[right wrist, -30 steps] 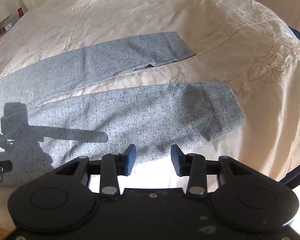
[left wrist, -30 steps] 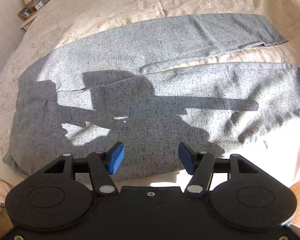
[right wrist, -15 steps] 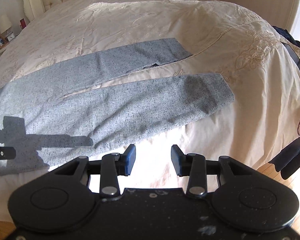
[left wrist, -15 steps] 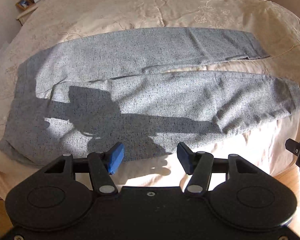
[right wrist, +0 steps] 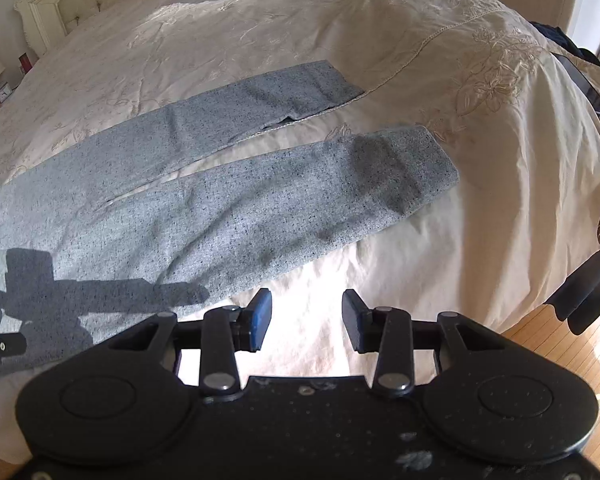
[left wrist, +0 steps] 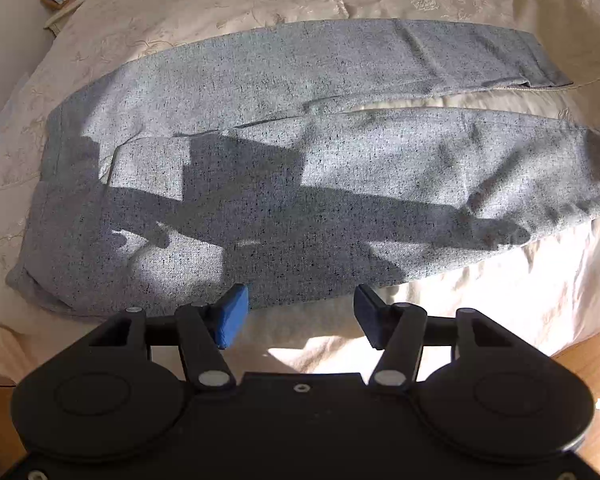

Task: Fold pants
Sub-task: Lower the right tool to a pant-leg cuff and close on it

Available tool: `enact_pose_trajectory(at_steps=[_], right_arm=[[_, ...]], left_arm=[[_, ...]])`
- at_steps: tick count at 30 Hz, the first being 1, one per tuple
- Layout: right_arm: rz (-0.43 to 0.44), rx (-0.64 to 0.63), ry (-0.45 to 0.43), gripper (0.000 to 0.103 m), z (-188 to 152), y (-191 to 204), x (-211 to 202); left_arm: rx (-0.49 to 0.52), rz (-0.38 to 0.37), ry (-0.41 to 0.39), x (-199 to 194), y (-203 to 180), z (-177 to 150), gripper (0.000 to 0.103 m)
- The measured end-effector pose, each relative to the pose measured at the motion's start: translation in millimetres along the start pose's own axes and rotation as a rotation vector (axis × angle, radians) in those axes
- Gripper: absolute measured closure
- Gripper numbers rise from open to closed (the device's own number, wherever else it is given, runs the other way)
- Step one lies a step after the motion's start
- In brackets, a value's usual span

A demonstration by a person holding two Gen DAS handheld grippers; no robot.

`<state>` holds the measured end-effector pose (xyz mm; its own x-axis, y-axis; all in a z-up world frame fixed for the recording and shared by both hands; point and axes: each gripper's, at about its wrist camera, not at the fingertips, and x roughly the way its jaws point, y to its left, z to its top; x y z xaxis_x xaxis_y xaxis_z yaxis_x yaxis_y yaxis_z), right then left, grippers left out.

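- The grey pants (left wrist: 300,168) lay flat on the bed (right wrist: 260,32), both legs spread apart. No fold was made yet.
- The left tongs (left wrist: 298,312) and right tongs (right wrist: 306,320) were open and empty, just off the pants' near edge.
- The bed beyond the pants had lots of room.

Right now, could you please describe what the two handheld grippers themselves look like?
The left gripper and right gripper match: matte black plastic bodies with two round housings, black linkage arms on silver pivot pins, and blue pads on the jaws. The right one's body is speckled with pale flecks. No cables or sleeves show.
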<state>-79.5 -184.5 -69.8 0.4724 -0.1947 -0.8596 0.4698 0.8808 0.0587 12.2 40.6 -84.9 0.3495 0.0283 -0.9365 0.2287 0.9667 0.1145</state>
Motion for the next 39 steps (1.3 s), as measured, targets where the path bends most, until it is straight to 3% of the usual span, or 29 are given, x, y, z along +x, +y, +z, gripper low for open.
enact_pose_trajectory(at_steps=[8, 16, 24, 31, 34, 39], right_arm=[[-0.041, 0.268, 0.019, 0.062, 24.9, -61.0, 53.1], [-0.084, 0.376, 0.053, 0.062, 50.7, -91.8, 98.7], [-0.066, 0.338, 0.105, 0.060, 115.6, -94.3, 149.9], [0.116, 0.294, 0.008, 0.062, 169.7, -82.9, 155.2], [0.071, 0.285, -0.030, 0.062, 174.4, -83.4, 147.4], [0.019, 0.327, 0.003, 0.061, 153.4, -102.1, 138.9]], left_arm=[[0.058, 0.052, 0.039, 14.9, -14.6, 13.7, 0.041], [0.092, 0.060, 0.056, 25.6, -32.4, 32.5, 0.041], [0.037, 0.073, 0.080, 35.9, -28.2, 47.7, 0.041], [0.008, 0.076, 0.104, 44.6, -28.5, 53.8, 0.041], [0.013, 0.071, 0.110, 48.0, -31.7, 55.4, 0.041], [0.028, 0.058, 0.109, 49.3, -35.5, 57.4, 0.041]])
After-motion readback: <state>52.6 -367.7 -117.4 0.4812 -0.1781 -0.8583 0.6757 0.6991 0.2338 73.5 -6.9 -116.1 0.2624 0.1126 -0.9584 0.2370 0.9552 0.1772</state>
